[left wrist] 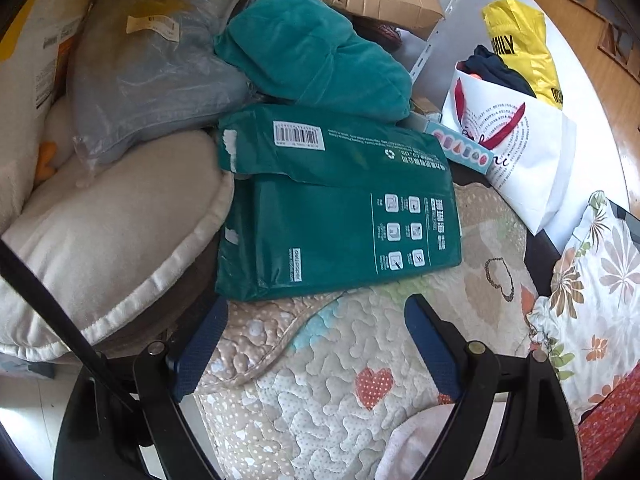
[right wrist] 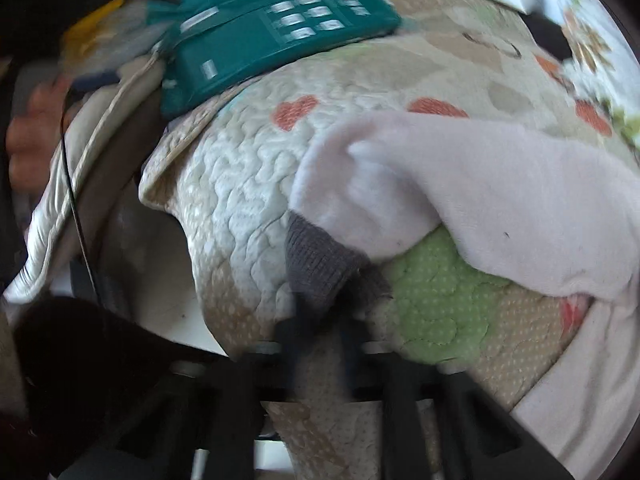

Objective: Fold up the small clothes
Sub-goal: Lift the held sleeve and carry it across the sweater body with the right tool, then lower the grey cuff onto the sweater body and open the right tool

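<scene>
A small pale pink garment (right wrist: 480,192) with a grey knit cuff (right wrist: 320,264) lies on the quilted patchwork blanket (right wrist: 240,184). My right gripper (right wrist: 320,316) is shut on the grey cuff and holds that end of the garment up; its fingers are blurred. In the left wrist view my left gripper (left wrist: 316,312) is open and empty, its blue pads (left wrist: 200,348) spread above the blanket (left wrist: 320,380). An edge of the pink garment (left wrist: 416,440) shows at the bottom, between the fingers.
A green plastic package (left wrist: 336,208) lies on the blanket just ahead of the left gripper, also in the right wrist view (right wrist: 272,28). Beige cushion (left wrist: 104,240), grey pillow (left wrist: 148,76), teal plush (left wrist: 316,56), white paper bag (left wrist: 520,148) and floral pillow (left wrist: 592,280) surround it.
</scene>
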Motion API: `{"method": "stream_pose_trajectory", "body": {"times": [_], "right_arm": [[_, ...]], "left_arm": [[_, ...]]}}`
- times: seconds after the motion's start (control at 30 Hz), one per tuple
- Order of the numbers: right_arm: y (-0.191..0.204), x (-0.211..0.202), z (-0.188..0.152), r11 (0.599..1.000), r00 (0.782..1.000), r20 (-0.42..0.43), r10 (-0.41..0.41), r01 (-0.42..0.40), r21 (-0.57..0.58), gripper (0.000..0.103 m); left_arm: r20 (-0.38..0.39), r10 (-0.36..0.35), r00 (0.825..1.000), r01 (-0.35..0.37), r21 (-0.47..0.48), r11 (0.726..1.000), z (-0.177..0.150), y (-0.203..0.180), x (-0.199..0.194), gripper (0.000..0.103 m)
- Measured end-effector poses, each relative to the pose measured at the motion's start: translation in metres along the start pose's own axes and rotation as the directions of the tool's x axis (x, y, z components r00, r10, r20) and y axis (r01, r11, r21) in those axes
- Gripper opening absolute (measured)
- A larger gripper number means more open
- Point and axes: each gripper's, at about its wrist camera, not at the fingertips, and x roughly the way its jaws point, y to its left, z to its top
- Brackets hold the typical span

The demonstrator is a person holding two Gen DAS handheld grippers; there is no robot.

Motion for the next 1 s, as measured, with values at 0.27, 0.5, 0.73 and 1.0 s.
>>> {"method": "stream_pose_trajectory", "body": {"times": [0.27, 0.5, 0.73, 1.0], "right_arm": [[-0.099, -0.126, 0.006, 0.915, 0.942, 0.319, 0.1, -0.213, 0.343, 0.007], [-0.26, -0.242, -0.119, 0.628, 0.871, 0.472, -0.14, -0.29, 0.722, 0.007], [-0.34, -0.279, -0.247, 0.338, 0.842, 0.025, -0.539, 0.189, 0.922, 0.011], [-0.329, -0.315, -0.267, 0.396, 0.779, 0.02, -0.627, 0.296, 0.869, 0.028]], "left_arm": [[-0.049, -0.053, 0.997, 0.056, 0.065, 0.996, -0.018, -0.028, 0.002, 0.089], [-0.095, -0.126, 0.988, 0.145, 0.239, 0.96, -0.056, -0.083, -0.007, 0.089], [-0.169, -0.187, 0.968, 0.238, 0.37, 0.898, -0.103, -0.138, -0.015, 0.089], [-0.243, -0.227, 0.943, 0.323, 0.505, 0.8, -0.162, -0.199, -0.03, 0.089]]}}
